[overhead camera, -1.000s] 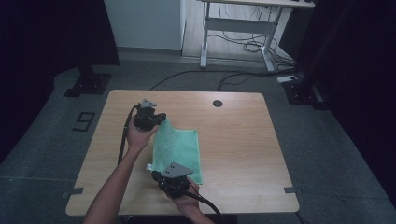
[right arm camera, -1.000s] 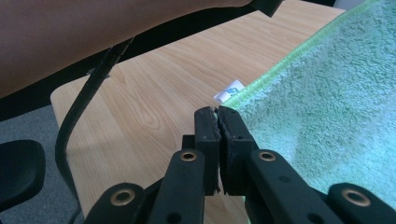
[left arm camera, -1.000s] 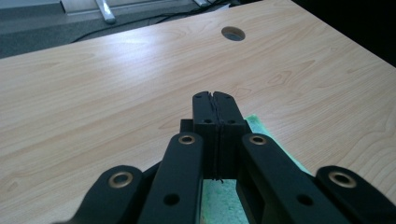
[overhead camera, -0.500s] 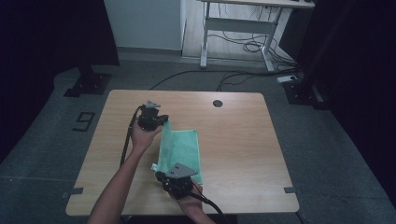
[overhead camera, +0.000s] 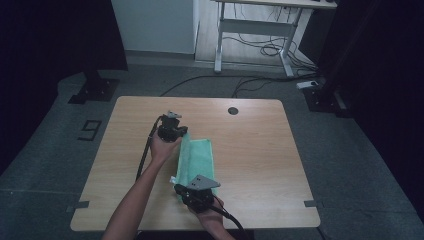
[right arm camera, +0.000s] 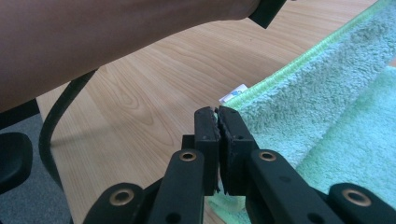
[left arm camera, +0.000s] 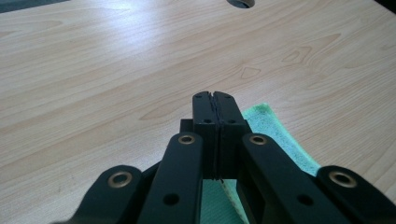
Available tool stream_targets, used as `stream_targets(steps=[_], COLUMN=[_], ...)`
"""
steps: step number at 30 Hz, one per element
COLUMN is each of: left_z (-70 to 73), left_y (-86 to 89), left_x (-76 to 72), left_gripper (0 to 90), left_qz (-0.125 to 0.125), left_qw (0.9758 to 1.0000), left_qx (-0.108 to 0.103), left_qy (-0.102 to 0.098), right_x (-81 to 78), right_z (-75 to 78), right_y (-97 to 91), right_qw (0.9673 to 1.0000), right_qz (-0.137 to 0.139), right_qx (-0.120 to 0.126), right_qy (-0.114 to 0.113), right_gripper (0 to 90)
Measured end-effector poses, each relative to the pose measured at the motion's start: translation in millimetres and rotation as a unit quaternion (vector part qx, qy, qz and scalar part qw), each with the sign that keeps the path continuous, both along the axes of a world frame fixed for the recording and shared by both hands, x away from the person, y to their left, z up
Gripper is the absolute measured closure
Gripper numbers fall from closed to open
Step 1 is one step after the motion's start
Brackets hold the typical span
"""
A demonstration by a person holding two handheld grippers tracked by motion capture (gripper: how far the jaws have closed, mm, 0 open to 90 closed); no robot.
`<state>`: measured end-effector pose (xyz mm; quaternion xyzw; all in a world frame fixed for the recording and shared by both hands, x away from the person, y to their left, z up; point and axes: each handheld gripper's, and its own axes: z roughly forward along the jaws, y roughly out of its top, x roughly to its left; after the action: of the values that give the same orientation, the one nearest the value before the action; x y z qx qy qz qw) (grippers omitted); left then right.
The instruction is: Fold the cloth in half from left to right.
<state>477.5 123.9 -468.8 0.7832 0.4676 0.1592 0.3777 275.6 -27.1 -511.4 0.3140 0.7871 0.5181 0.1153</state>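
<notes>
Now both claws (overhead camera: pixel 181 134) (overhead camera: pixel 186 192) on green towel (overhead camera: pixel 199 159)

Right gripper (right arm camera: pixel 217 112) clamped on green towel (right arm camera: pixel 327 88) edge

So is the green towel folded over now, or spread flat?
Folded. The green towel lies as a narrow strip, and the right gripper view shows one layer lying over another, its edge stepped above the lower one.

One overhead forward-down, two close along tongs — shared green towel (overhead camera: pixel 196 157)
</notes>
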Motion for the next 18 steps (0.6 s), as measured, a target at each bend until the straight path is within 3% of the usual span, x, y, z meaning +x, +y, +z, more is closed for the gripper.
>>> stream_targets(steps=[18], left_z=[-12.0], left_y=[-19.9], left_x=[5.8], left_gripper=[89.1], left_qz=[-0.005], left_qw=[0.9999], left_qx=[0.010], left_qy=[0.007], right_x=[-0.2], right_z=[-5.0], right_y=[-16.1], right_qw=[0.9998], right_qz=[-0.016], right_qx=[-0.008], right_qy=[-0.002], right_gripper=[86.6])
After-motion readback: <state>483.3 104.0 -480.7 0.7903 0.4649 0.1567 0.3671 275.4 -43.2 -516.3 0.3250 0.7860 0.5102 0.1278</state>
